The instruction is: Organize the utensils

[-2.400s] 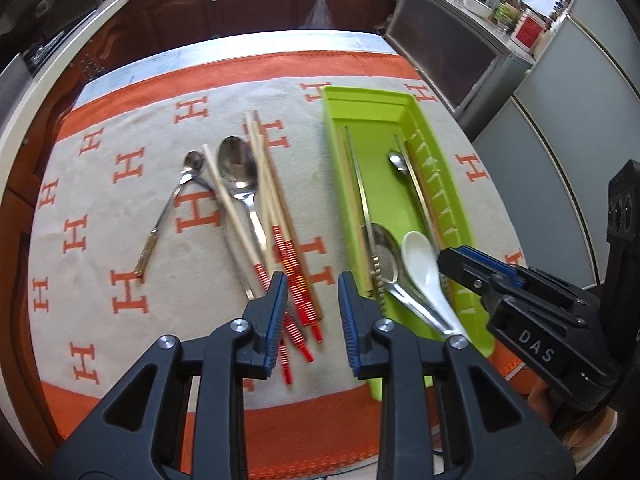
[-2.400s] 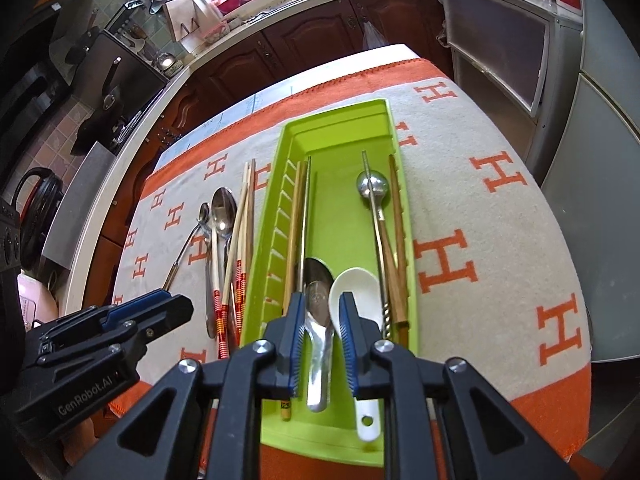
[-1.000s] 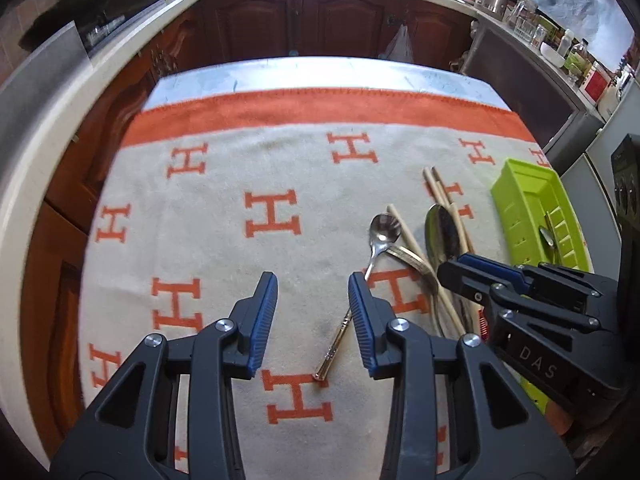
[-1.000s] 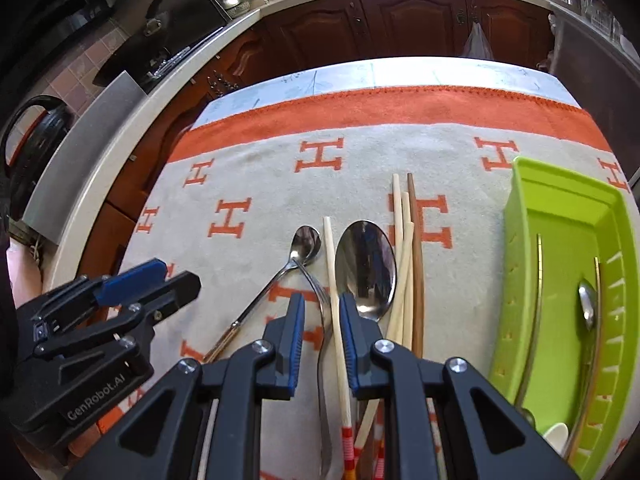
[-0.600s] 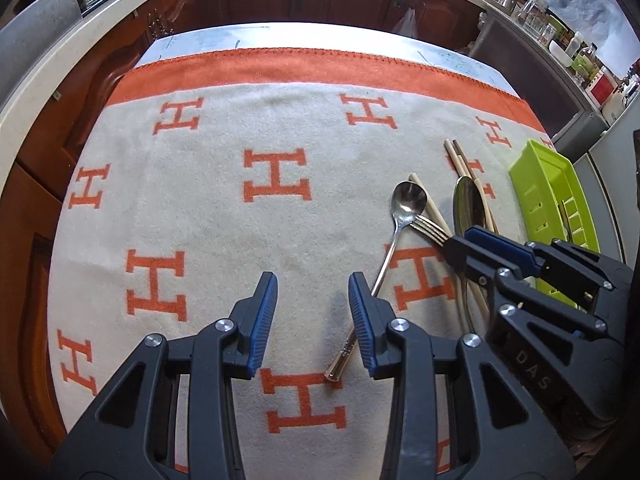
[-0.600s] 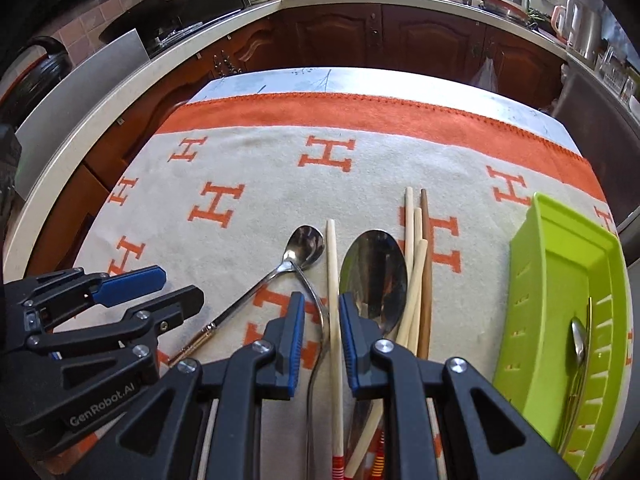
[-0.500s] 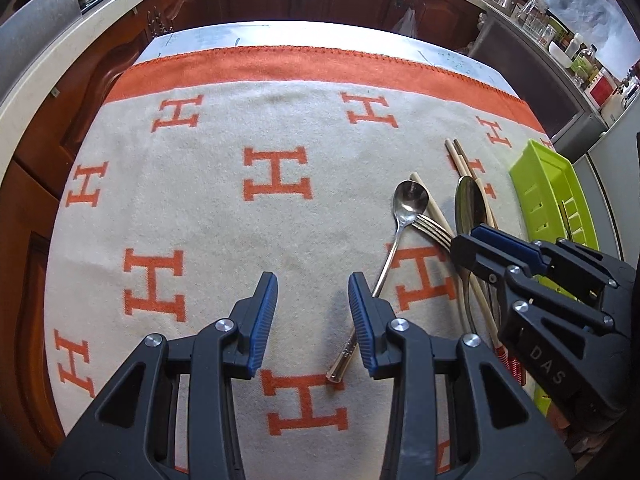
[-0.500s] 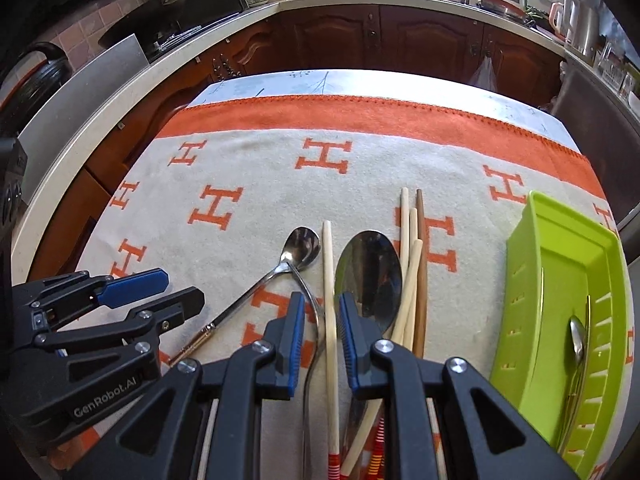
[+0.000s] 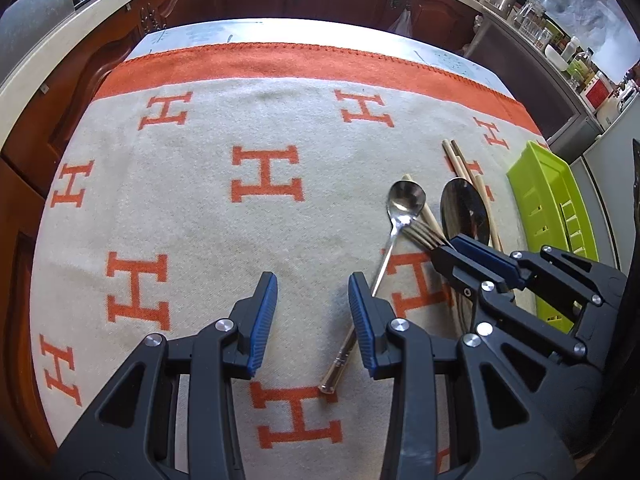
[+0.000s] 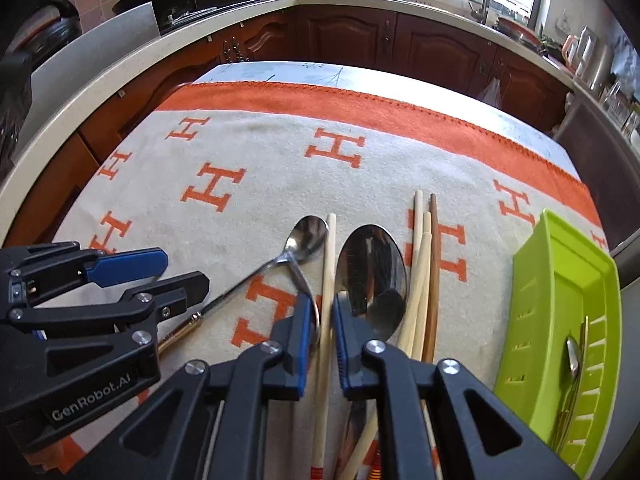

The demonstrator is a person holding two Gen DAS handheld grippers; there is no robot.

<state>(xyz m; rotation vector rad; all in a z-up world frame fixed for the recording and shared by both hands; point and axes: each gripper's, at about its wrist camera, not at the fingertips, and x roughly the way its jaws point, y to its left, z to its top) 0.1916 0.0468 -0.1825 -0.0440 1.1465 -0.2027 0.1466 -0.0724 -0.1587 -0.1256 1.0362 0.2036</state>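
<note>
Loose utensils lie on the H-patterned cloth [image 9: 260, 120]: a small spoon [image 9: 406, 200] [image 10: 308, 236], a large spoon [image 9: 464, 210] [image 10: 372, 264], a fork [image 9: 424, 234] and several chopsticks [image 10: 424, 260]. My right gripper [image 10: 322, 308] [image 9: 444, 250] is down at cloth level, its jaws narrow around one light chopstick [image 10: 329, 264], with the fork's handle [image 10: 302, 276] beside it. My left gripper [image 9: 312, 284] [image 10: 182, 270] hovers open and empty to the left, near the small spoon's handle. The green tray [image 9: 536, 184] [image 10: 560, 264] sits at the right and holds a spoon [image 10: 574, 352].
The cloth's orange border [image 10: 360, 104] runs along the far side, with a bare strip of table top [image 10: 280, 70] behind it. Dark wood cabinets [image 10: 352, 36] and a counter ring the table. The cloth to the left holds nothing but its pattern.
Both grippers have swung left, from the tray to the loose utensils. The right one has dropped onto the light chopstick and its jaws have narrowed. The left stays open.
</note>
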